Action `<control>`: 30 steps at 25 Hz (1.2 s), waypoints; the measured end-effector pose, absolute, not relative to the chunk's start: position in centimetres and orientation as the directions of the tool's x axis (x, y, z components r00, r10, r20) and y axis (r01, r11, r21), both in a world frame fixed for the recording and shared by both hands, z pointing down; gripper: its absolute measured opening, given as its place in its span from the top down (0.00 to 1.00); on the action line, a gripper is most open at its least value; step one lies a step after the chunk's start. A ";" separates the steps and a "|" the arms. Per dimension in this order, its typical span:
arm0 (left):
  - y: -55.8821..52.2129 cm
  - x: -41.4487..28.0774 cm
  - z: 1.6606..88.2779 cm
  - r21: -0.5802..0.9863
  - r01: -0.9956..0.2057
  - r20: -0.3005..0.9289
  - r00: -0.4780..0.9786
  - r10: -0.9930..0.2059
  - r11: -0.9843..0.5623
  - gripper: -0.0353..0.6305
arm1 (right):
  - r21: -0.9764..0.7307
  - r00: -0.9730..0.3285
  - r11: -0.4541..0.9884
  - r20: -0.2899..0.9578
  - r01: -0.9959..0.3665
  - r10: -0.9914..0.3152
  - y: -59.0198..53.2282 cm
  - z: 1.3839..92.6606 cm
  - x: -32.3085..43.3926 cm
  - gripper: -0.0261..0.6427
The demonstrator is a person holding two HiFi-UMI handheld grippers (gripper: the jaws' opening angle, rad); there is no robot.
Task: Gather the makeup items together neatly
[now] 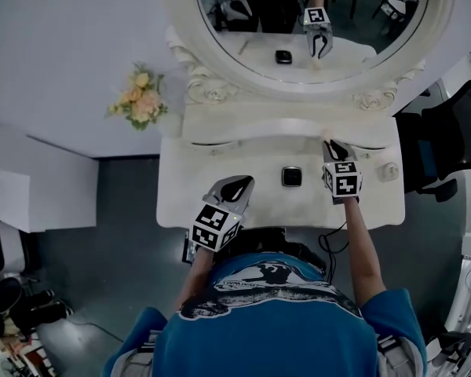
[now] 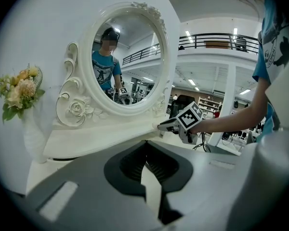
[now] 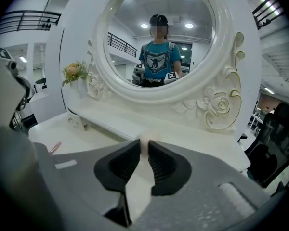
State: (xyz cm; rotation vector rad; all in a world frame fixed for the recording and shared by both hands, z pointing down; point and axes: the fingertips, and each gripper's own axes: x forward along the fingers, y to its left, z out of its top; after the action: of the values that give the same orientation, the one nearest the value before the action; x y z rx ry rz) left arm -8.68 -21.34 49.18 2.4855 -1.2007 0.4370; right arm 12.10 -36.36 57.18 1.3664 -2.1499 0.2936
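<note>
White vanity [image 1: 220,159]: R hand-held gripper [image 1: 329,144] pinches pale item [image 3: 143,141] at tips; L hand-held gripper [image 2: 147,143] pressed together.

Top: I see a blue short-slv tee [image 1: 282,336] on my operator, w/ a dark print [image 1: 259,283] in white line art on the chest.
Head: dark headgear [image 3: 158,19], seen only as a refl.
L hand-held gripper [image 1: 237,183]: grey shell, black ribbed jaw pads, white cube [image 1: 214,226] w/ black square markers.
R hand-held gripper [image 1: 330,144]: same build and same grey/black as far as I can read, marker cube [image 1: 344,181] on top.
Cable: thin black lead [image 1: 327,246] by the R forearm.
Shoulders: grey-white striped bits both sides, can't tell what they are.
</note>
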 end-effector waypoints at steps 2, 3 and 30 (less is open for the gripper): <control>-21.4 -8.8 49.2 0.172 -0.796 0.417 0.593 -0.689 -0.580 0.92 | 0.089 -0.353 0.486 0.577 -0.870 -0.737 -34.9 57.8 10.0 0.87; -21.4 -8.8 49.3 0.172 -0.797 0.417 0.591 -0.690 -0.579 0.92 | 0.077 -0.371 0.504 0.584 -0.860 -0.722 -34.1 58.3 9.0 0.87; -20.4 -11.5 49.9 0.167 -0.838 0.431 0.536 -0.726 -0.520 0.92 | -0.010 -0.549 0.789 0.723 -0.614 -0.419 -23.3 68.2 -4.7 0.86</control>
State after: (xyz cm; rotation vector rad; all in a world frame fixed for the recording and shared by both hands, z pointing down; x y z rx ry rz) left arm -11.46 -20.42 49.90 2.4237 -1.2877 0.4388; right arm -4.66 -23.32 68.23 0.7613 -2.2318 0.3386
